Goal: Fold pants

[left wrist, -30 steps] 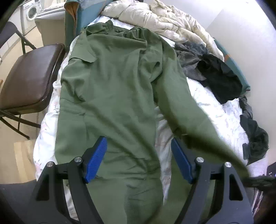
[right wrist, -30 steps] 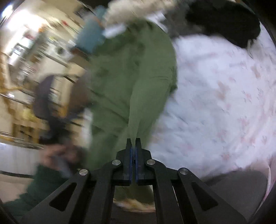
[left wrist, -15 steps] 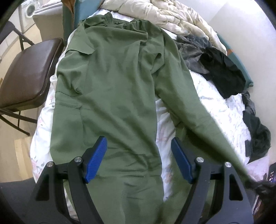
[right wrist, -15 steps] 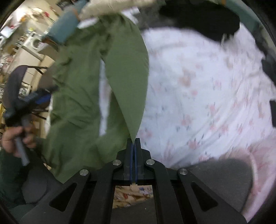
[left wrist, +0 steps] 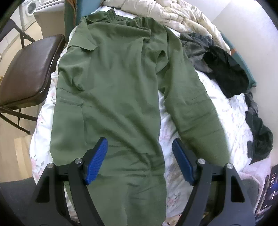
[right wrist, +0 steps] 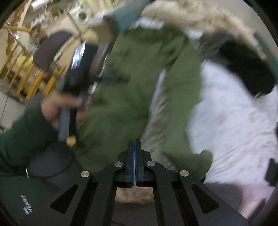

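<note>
Bed [left wrist: 234, 111] with floral sheet ahead of fingers; brown chair [left wrist: 29, 69] far left; washing machine [left wrist: 28, 8] beyond; white wall [left wrist: 252, 34] right.

White capital letters reading "HEART" run sideways along a dark green fabric garment [right wrist: 26, 206] worn by the person, at about 8 o'clock in the right wrist view, with a small white mark just above the word too blurred to make out. No other writing, number or brand is legible in either view.
</note>
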A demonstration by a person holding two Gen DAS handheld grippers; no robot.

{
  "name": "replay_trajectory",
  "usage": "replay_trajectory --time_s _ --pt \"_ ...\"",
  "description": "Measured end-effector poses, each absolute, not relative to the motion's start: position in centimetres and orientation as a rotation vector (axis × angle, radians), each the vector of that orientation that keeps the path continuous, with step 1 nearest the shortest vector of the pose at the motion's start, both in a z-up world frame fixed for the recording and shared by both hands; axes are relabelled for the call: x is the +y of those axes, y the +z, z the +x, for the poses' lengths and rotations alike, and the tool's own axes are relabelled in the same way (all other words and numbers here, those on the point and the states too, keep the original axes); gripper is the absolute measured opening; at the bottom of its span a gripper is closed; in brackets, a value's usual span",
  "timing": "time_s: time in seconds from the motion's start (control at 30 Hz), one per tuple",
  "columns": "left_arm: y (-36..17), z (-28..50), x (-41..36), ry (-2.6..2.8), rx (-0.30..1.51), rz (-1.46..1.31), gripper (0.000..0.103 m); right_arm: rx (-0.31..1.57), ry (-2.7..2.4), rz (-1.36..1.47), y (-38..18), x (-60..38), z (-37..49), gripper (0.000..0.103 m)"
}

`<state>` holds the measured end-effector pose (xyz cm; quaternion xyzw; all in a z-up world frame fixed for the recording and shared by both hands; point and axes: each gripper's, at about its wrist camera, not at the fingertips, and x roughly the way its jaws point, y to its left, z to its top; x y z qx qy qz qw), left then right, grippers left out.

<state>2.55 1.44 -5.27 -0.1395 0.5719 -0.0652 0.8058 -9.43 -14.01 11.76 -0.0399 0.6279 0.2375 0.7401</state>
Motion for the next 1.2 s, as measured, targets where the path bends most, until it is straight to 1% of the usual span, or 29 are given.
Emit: replay_trajectory --time_s 0.07,0.13,0.2,0.23,0.33,0.4,0.43,0.5,0.57,0.6,0.7,0.8,0.87,0.93,0.97,1.0,1.03,1.07,1.1,1.2 --pt "-5.6 2.5 1.5 -0.139 1.24 -0.292 0.074 1.518 0.568 -0.04 7.0 -12.8 -10.4 0.0" --pt "-5.9 2.5 1.6 -0.136 1.252 -0.293 0.074 1.617 0.592 -0.02 3.6 -12.6 -11.3 0.0" --pt "-6.1 2.5 1.4 -0.14 1.263 -0.295 0.074 1.627 0.566 -0.01 2.7 -13.4 -11.3 0.0" --pt "-6.2 2.5 1.2 -0.144 1.266 -0.294 0.074 1.61 0.545 0.008 3.0 -14.3 -11.0 0.004" --pt "-6.3 2.4 0.2 -0.186 1.271 -0.28 0.074 1.511 0.414 0.121 4.9 -19.3 -8.1 0.007" --pt "-6.6 2.3 -0.9 -0.231 1.278 -0.28 0.074 1.445 0.339 0.166 5.9 -21.9 -6.5 0.014" --pt "-7.0 2.3 -1.7 -0.256 1.289 -0.291 0.074 1.387 0.284 0.19 6.6 -23.9 -5.4 0.02" --pt "-7.6 2.6 -3.3 -0.3 1.316 -0.319 0.074 1.291 0.217 0.263 7.0 -26.5 -4.3 0.026" --pt "-8.8 3.2 -5.6 -0.349 1.349 -0.368 0.074 1.228 0.191 0.367 6.4 -28.9 -3.3 0.039" --pt "-9.2 3.5 -6.4 -0.359 1.36 -0.389 0.074 1.2 0.177 0.419 5.9 -29.9 -2.8 0.042" --pt "-11.4 4.4 -9.7 -0.366 1.397 -0.44 0.074 1.137 0.137 0.537 3.6 -32.0 -2.0 0.044" --pt "-14.3 5.4 -12.9 -0.342 1.434 -0.47 0.074 1.136 0.133 0.591 1.5 -33.1 -2.0 0.044" --pt "-15.3 5.7 -13.2 -0.269 1.402 -0.474 0.073 1.167 0.12 0.638 0.6 -33.8 -2.0 0.044" --pt "-16.6 6.3 -13.0 -0.209 1.375 -0.524 0.072 1.141 0.133 0.665 0.8 -34.5 -1.8 0.044" --pt "-17.2 6.5 -12.9 -0.207 1.374 -0.558 0.065 1.133 0.128 0.67 0.8 -34.8 -1.7 0.044" --pt "-17.6 6.7 -12.8 -0.217 1.365 -0.6 0.053 1.136 0.128 0.682 0.8 -35.3 -1.9 0.044" --pt "-17.7 6.9 -12.8 -0.238 1.354 -0.621 0.028 1.151 0.133 0.704 0.4 -35.4 -1.8 0.044" --pt "-17.5 7.1 -13.0 -0.253 1.348 -0.605 0.008 1.165 0.133 0.715 0.0 -35.5 -1.8 0.044" --pt "-16.7 7.3 -13.2 -0.279 1.322 -0.563 0.002 1.177 0.132 0.724 0.0 -35.6 -2.0 0.044" --pt "-13.8 6.9 -12.4 -0.311 1.241 -0.487 0.001 1.188 0.141 0.735 -0.3 -35.5 -1.8 0.044"
